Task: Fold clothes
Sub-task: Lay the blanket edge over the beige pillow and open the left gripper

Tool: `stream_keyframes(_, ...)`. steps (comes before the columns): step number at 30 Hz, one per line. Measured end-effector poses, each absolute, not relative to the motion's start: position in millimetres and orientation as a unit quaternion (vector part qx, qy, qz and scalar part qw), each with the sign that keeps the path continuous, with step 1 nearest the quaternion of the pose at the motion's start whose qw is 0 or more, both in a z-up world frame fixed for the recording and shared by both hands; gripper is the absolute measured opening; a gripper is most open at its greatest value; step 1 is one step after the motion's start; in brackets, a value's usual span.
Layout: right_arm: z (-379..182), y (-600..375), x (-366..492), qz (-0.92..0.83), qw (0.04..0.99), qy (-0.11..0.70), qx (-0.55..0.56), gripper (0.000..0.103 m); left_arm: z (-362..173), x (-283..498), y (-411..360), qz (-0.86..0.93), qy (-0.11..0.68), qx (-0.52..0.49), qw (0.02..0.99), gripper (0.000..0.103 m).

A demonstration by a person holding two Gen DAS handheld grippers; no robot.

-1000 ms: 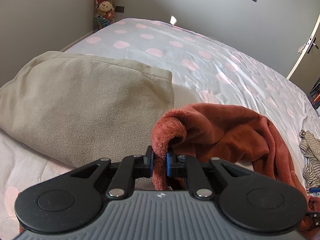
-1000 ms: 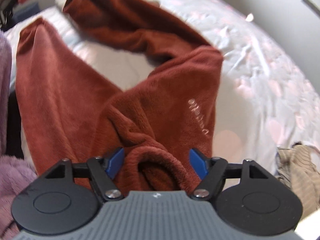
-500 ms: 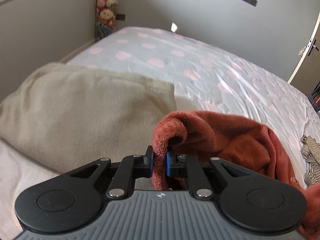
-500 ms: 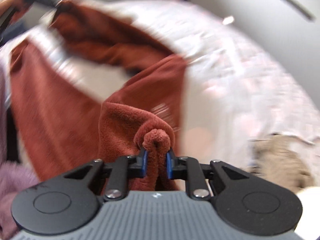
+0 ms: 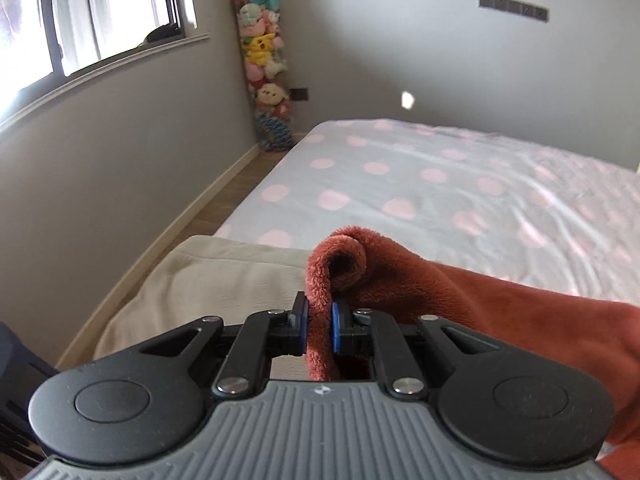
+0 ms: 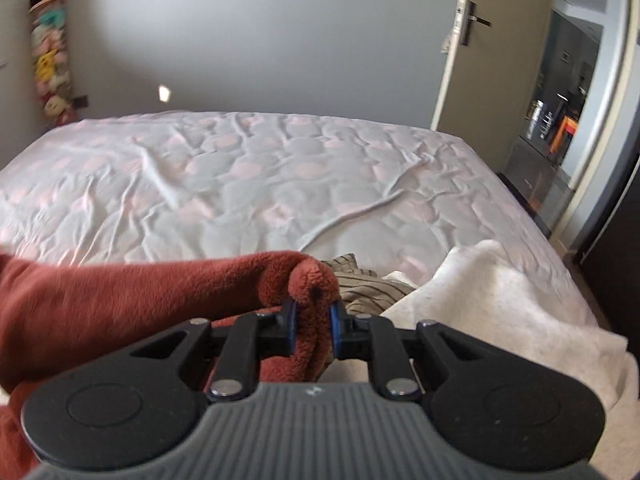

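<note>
Gripping a bunched fold of a rust-red fleece garment point(image 5: 460, 292), the left tongs point(image 5: 319, 330) were clamped together on the fabric, a rolled edge of it curling up just above the blue pads point(image 5: 336, 326). From there the garment ran off to the right of the left tongs, held above the bed point(image 5: 440, 184).

The right tongs point(image 6: 311, 330) were likewise clamped on another bunched part of the same garment point(image 6: 120, 292), with a rounded knob of fleece poking up between the pads. In the right wrist view the red cloth stretched away to the left of the right tongs.

Just beyond the left tongs and to their left lay a beige blanket point(image 5: 208, 276), resting on the near edge of the bed. Just beyond the right tongs sat a striped cloth point(image 6: 368, 286), and to their right a cream-white fleece point(image 6: 492, 292) was heaped on the bed.

Farther out, the bed spread wide under a pale sheet with pink dots, wrinkled in places. Beyond it stood a grey wall point(image 5: 400, 40). Far to the left of the left tongs were a window point(image 5: 100, 12) and a tall column of stuffed toys point(image 5: 264, 60) in the corner. Far to the right of the right tongs, a door point(image 6: 496, 48) stood open.
</note>
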State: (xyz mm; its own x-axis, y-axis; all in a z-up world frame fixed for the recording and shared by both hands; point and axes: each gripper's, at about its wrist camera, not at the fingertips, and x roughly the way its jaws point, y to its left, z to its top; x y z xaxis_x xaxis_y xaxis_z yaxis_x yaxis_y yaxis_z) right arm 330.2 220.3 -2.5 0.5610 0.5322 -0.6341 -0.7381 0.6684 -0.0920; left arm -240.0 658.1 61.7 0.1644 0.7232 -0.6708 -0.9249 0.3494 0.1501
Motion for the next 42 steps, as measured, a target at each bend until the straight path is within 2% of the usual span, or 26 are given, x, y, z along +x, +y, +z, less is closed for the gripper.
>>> stream_keyframes(5,-15.1,248.7,350.9,0.345,0.876,0.288,-0.177,0.016,38.2,-237.0,682.1,0.574,0.37,-0.124,0.72,0.009)
stream_keyframes(13,-53.6,317.0,382.7,0.344,0.864,0.297,-0.218,0.016,-29.2,-213.9,739.5,0.57,0.445,-0.11,0.682,0.01)
stream_keyframes(17,-84.3,344.6,390.4,0.334,0.856,0.305,-0.249,0.017,-52.3,-196.5,757.8,0.566,0.454,-0.097,0.681,0.011)
stream_keyframes(19,-97.8,352.3,395.2,0.331,0.852,0.317,-0.254,0.018,-58.7,-193.2,762.3,0.568,0.453,-0.096,0.68,0.014)
stream_keyframes(22,-112.9,358.4,399.1,0.327,0.843,0.333,-0.267,0.03,-63.5,-196.5,761.2,0.567,0.453,-0.101,0.68,0.022)
stream_keyframes(24,-112.1,354.8,398.7,0.324,0.844,0.334,-0.266,0.045,-66.8,-198.6,760.5,0.567,0.454,-0.103,0.68,0.025)
stream_keyframes(26,-102.6,345.8,396.5,0.324,0.85,0.327,-0.256,0.051,-70.0,-200.8,759.8,0.566,0.454,-0.106,0.68,0.035)
stream_keyframes(28,-84.9,328.3,389.3,0.33,0.854,0.324,-0.236,0.052,-69.0,-205.9,754.1,0.568,0.445,-0.113,0.684,0.056)
stream_keyframes(34,-49.7,255.7,339.0,0.369,0.844,0.335,-0.197,0.049,-47.1,-226.2,697.3,0.546,0.413,-0.151,0.713,0.057)
stream_keyframes(42,-82.3,157.5,275.9,0.383,0.806,0.416,-0.176,0.042,-20.2,-231.9,614.7,0.495,0.388,-0.18,0.756,0.057)
